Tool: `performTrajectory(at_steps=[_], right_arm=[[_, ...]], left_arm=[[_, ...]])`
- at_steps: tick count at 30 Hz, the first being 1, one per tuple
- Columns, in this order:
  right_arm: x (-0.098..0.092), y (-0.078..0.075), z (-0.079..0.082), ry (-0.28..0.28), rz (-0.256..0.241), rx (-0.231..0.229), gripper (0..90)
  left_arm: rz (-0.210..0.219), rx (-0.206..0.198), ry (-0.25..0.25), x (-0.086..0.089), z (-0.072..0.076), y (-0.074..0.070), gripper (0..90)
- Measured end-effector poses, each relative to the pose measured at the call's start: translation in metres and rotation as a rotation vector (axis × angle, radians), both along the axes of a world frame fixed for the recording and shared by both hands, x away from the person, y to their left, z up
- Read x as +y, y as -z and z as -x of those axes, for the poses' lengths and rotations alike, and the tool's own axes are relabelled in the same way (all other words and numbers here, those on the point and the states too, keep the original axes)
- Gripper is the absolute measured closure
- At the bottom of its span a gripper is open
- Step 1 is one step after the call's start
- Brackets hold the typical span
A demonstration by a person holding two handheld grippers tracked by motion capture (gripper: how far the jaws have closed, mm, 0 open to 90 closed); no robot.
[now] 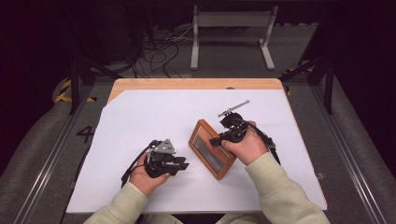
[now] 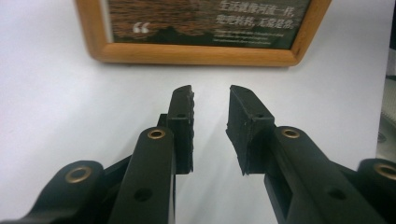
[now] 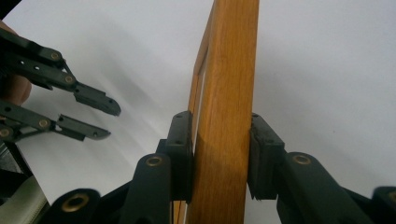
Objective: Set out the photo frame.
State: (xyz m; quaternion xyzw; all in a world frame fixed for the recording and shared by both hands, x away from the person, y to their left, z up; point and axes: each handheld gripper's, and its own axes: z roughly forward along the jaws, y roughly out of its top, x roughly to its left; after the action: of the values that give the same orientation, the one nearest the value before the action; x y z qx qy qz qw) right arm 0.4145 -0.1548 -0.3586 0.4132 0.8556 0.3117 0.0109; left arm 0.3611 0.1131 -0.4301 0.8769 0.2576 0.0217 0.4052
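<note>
A wooden picture frame [image 1: 211,148] with a dark printed picture lies on the white sheet, right of middle. My right gripper [image 1: 215,140] is shut on the frame's edge [image 3: 225,112], one jaw against each face. My left gripper [image 1: 183,164] stands open just left of the frame, jaws pointing toward it, nothing between them. In the left gripper view the frame's lower rail [image 2: 196,52] lies a short way beyond the open left gripper [image 2: 211,100]. The right gripper view shows the left gripper's fingers [image 3: 95,101] off to the left.
The white sheet [image 1: 140,121] covers most of a wooden table [image 1: 187,84]. A thin metal bar [image 1: 233,108] lies behind the right hand. Beyond the table are cables and a white stand on the floor.
</note>
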Motion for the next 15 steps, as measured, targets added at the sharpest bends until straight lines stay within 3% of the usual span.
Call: performTrajectory(at_steps=[4, 8, 15], right_arm=[[0.002, -0.001, -0.001, -0.02, -0.007, 0.006, 69.6], [0.007, -0.006, -0.001, -0.061, 0.025, -0.008, 69.8], [0.011, -0.021, -0.004, -0.208, 0.108, -0.03, 69.8]], left_arm=[[0.014, -0.004, -0.036, 0.013, -0.001, -0.002, 71.0], [0.026, 0.006, -0.061, 0.022, -0.003, -0.002, 71.1], [0.036, 0.01, -0.099, 0.034, -0.005, -0.002, 71.2]])
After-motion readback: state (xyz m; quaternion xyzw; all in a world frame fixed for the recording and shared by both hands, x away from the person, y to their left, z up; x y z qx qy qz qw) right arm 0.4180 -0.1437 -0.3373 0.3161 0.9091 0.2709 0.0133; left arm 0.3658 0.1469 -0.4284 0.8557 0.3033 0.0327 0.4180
